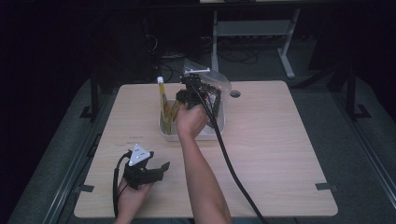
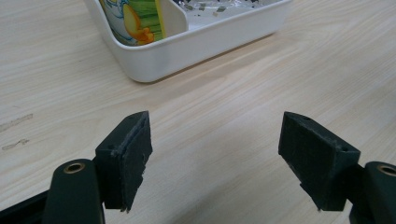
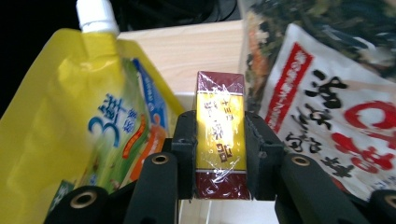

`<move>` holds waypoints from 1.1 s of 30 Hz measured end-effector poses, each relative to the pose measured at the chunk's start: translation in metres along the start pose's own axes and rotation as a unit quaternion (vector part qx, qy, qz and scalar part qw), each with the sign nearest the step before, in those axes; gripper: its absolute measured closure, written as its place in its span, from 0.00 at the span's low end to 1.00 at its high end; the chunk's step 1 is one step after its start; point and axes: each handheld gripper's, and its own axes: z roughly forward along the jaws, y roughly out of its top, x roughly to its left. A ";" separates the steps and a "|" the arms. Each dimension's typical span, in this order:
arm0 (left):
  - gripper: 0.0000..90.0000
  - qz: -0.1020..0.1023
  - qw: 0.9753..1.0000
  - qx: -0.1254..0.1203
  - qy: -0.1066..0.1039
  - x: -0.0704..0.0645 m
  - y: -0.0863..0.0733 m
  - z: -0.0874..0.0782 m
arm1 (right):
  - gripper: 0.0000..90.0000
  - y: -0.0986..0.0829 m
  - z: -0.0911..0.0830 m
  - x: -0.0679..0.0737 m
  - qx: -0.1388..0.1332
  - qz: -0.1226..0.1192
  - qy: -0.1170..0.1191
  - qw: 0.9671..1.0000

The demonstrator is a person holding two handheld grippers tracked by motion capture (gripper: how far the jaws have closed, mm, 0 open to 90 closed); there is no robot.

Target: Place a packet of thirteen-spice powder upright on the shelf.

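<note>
While the right gripper (image 3: 219,140) clamps a small wrapped box (image 3: 220,135) over the white bin (image 1: 169,133), beside the yellow pouch (image 3: 79,121), release looks pending; left gripper (image 2: 215,158) rests apart on the counter (image 1: 280,149).

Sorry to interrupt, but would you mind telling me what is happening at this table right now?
A person is working with a handheld tool in each hand. The right tool is shut on a small box wrapped in gold and dark red film, held over the white tray in the middle of the wooden table. In the tray stand a yellow spouted pouch and a snack bag with red and white print. The left tool rests open and empty near the table's front edge.
</note>
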 end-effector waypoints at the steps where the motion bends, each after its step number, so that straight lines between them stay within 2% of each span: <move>1: 0.28 0.000 1.000 0.000 0.000 0.000 0.000 0.000 | 0.76 0.000 0.000 0.000 0.000 0.000 0.000 1.000; 3: 0.28 0.000 1.000 0.001 0.000 0.001 0.000 -0.001 | 0.76 -0.001 0.000 0.001 -0.003 0.006 -0.004 1.000; 8: 0.28 -0.002 1.000 -0.001 0.000 0.001 0.001 -0.002 | 0.75 -0.005 0.004 0.006 -0.002 0.000 -0.014 1.000; 13: 0.28 -0.003 1.000 -0.001 -0.001 0.001 0.001 -0.001 | 0.73 -0.006 0.004 0.008 -0.002 -0.003 -0.011 1.000; 18: 0.28 -0.003 1.000 -0.002 0.000 0.000 0.001 -0.002 | 0.70 -0.007 0.006 0.009 0.008 -0.009 0.014 1.000; 24: 0.28 -0.004 1.000 -0.002 0.000 0.000 0.000 -0.002 | 0.70 -0.008 0.007 0.011 0.011 -0.011 0.027 1.000; 25: 0.28 -0.003 1.000 -0.001 0.000 0.001 0.000 -0.001 | 0.69 -0.007 0.007 0.010 0.016 -0.011 0.036 0.999; 33: 0.28 -0.003 1.000 -0.002 0.000 0.001 0.001 -0.001 | 0.64 -0.007 0.007 0.009 0.024 -0.018 0.048 0.998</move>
